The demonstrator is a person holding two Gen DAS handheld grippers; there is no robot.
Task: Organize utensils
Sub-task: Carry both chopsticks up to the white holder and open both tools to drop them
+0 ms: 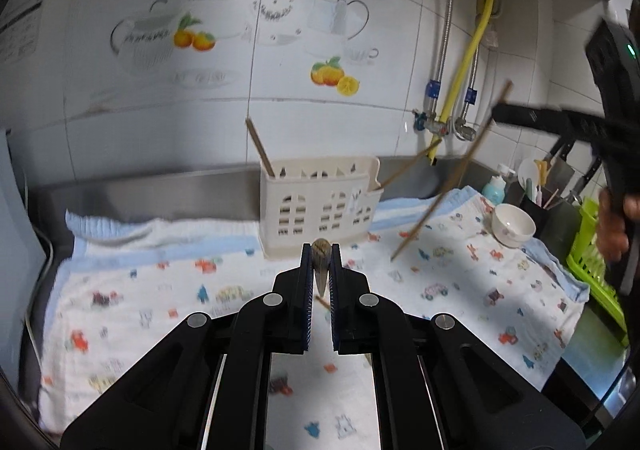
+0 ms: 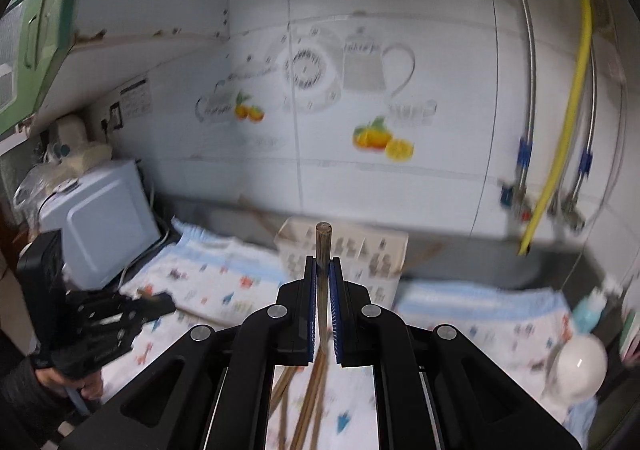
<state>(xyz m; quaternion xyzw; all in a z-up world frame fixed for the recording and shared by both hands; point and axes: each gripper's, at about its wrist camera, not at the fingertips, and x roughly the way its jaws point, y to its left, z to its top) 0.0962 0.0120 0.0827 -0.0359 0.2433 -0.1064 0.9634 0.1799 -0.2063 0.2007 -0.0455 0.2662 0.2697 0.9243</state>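
A white slotted utensil caddy (image 1: 320, 206) stands on the printed cloth (image 1: 160, 290) by the steel backsplash. One chopstick (image 1: 260, 146) stands in its left slot and another (image 1: 408, 166) leans out at its right end. My left gripper (image 1: 321, 262) is shut on a brown chopstick (image 1: 321, 248), seen end-on in front of the caddy. My right gripper (image 2: 322, 262) is shut on a chopstick (image 2: 322, 238) pointing at the blurred caddy (image 2: 360, 250). In the left wrist view the right gripper (image 1: 498, 114) carries its chopstick (image 1: 444, 186) slanted above the cloth. Several chopsticks (image 2: 308, 402) lie below.
A white bowl (image 1: 513, 224), a black holder of tools (image 1: 536, 206), a bottle (image 1: 494, 186) and a green rack (image 1: 596, 262) crowd the right side. Pipes and a yellow hose (image 1: 476, 46) run down the tiled wall. A pale blue appliance (image 2: 104, 218) stands at the left.
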